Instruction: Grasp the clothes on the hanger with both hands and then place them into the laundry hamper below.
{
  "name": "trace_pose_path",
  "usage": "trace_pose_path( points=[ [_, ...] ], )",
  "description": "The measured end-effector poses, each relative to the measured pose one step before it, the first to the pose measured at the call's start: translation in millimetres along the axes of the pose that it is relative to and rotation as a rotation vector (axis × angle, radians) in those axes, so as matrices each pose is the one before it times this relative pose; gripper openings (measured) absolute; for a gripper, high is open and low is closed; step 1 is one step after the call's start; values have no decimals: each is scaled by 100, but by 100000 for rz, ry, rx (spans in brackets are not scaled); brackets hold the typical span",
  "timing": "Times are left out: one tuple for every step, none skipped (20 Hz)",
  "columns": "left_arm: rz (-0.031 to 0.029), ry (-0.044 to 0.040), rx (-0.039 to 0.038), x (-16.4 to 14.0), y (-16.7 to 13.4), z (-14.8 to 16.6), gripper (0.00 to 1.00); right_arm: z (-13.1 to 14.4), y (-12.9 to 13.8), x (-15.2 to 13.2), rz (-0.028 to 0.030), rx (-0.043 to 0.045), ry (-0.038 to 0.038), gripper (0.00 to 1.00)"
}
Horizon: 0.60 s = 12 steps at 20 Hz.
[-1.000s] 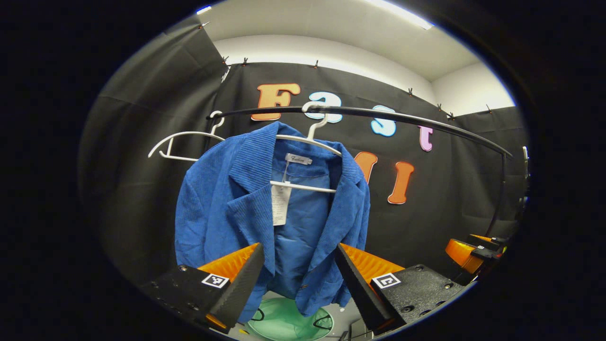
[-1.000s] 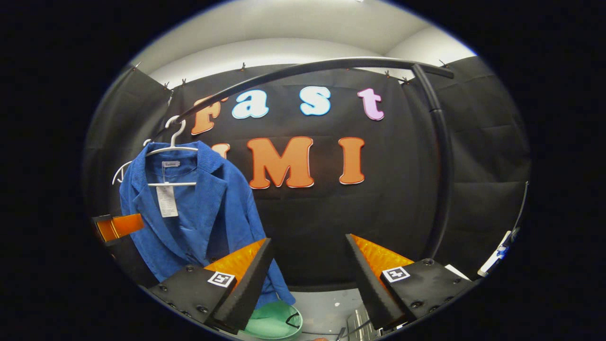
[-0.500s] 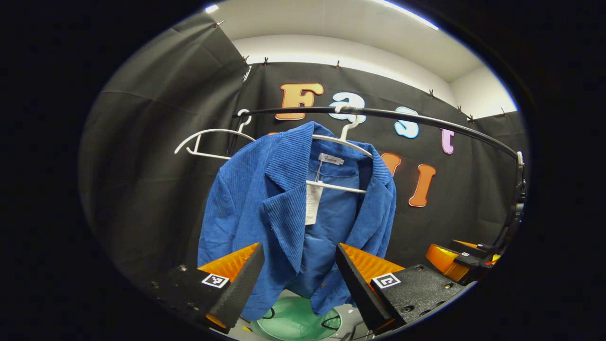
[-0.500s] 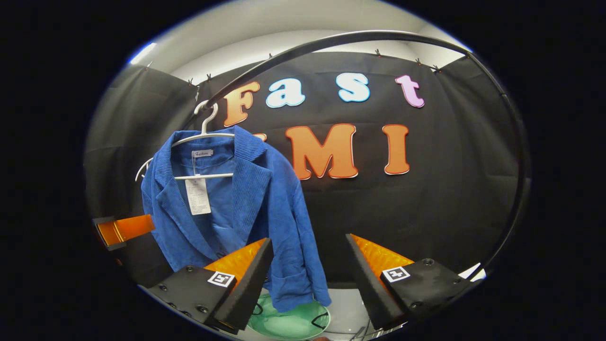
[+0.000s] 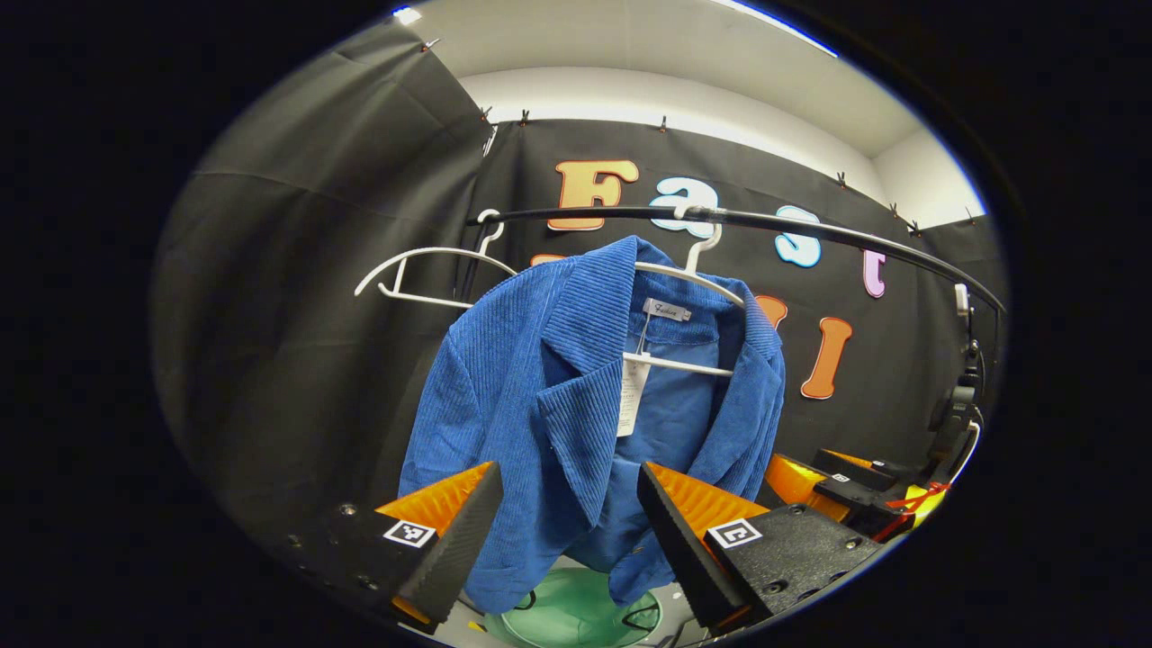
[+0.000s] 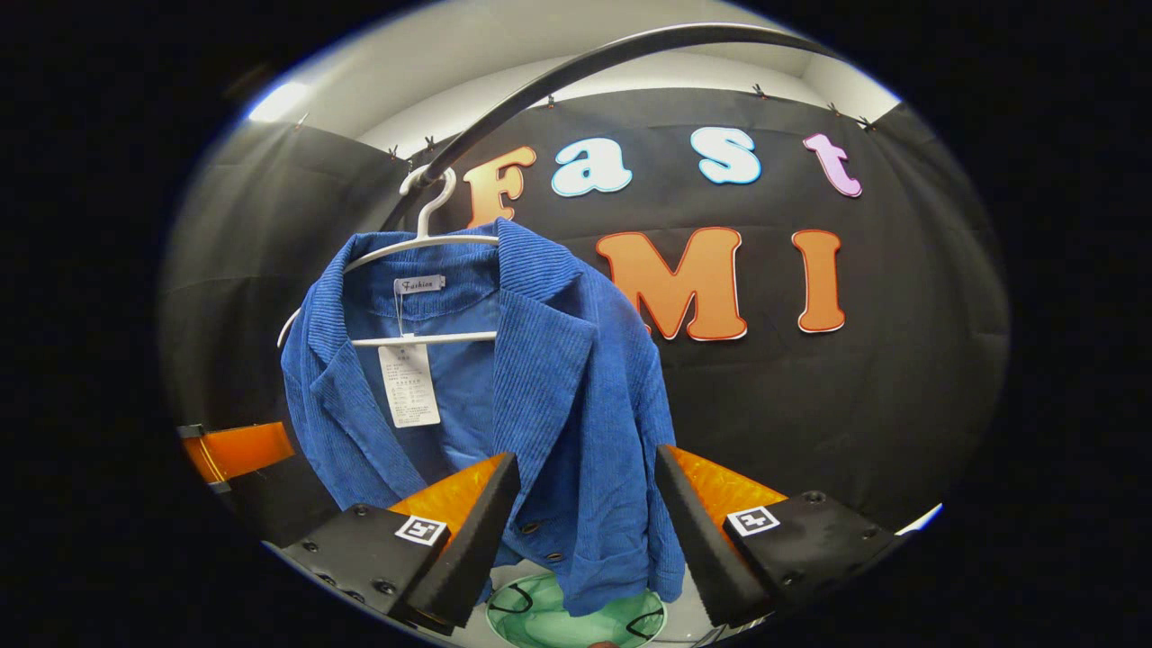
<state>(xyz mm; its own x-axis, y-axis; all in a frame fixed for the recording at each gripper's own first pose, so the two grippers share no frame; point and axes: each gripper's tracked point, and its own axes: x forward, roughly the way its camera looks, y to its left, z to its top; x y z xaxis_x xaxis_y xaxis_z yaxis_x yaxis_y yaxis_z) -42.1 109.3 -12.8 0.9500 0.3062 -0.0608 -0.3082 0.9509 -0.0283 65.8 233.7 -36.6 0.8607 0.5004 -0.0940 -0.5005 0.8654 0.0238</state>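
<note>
My left gripper point(image 5: 569, 531) has its fingers spread wide with nothing between them but air; the blue corduroy jacket point(image 5: 576, 405) hangs just ahead. My right gripper point(image 6: 585, 522) is equally wide apart and holds nothing, facing the jacket's front panel. The jacket sits on a white hanger point(image 6: 423, 243) hooked near the left end of the black rail point(image 5: 810, 229). Directly beneath its hem I see the green hamper point(image 6: 576, 621). An empty white hanger point(image 5: 423, 270) hangs beside it.

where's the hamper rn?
Bottom centre in both views: the green laundry hamper sits on the floor directly beneath the blue jacket, whose hem overlaps its rim.
</note>
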Motion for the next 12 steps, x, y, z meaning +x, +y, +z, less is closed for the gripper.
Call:
trace_pose_path(
  points=[
    [-504, 197, 302, 256, 154, -17, 95, 294, 374, 623, 53, -3, -887, 98],
    [-663, 214, 294, 431, 204, -33, 95, 154, 428, 628, -156, 243, -771, 98],
    [-803, 98, 95, 423, 228, 56, 95, 80, 402, 579, -192, 316, -417, 98],
    [-900, 123, -92, 511, 202, 41, 92, 12, 381, 678, -277, 311, -4, 98],
    [-1149, 92, -268, 517, 178, 80, 92, 15, 524, 706, -469, 11, -188, 98],
    [-1342, 2, -211, 356, 182, 105, 92, 21, 311, 606, -698, -568, -496, 98],
    [-1221, 43, 64, 511, 178, 119, 92, 28, 349, 443, -1030, -1173, -470, 98],
    [-1197, 177, 415, 440, 186, 78, 92, 104, 348, 562, -967, -1390, -703, 98],
    [-1036, 307, 542, 425, 103, 42, 92, 210, 421, 462, -729, -1209, -894, 98],
    [-899, 281, 434, 359, 88, -16, 92, 259, 346, 410, -594, -968, -1011, 98],
    [-731, 238, 60, 274, 63, 33, 92, 345, 306, 388, -333, -968, -1328, 98],
    [-485, -103, -303, 168, 12, 147, 92, 330, 122, 420, -739, -1070, -1204, 98]
  ],
)
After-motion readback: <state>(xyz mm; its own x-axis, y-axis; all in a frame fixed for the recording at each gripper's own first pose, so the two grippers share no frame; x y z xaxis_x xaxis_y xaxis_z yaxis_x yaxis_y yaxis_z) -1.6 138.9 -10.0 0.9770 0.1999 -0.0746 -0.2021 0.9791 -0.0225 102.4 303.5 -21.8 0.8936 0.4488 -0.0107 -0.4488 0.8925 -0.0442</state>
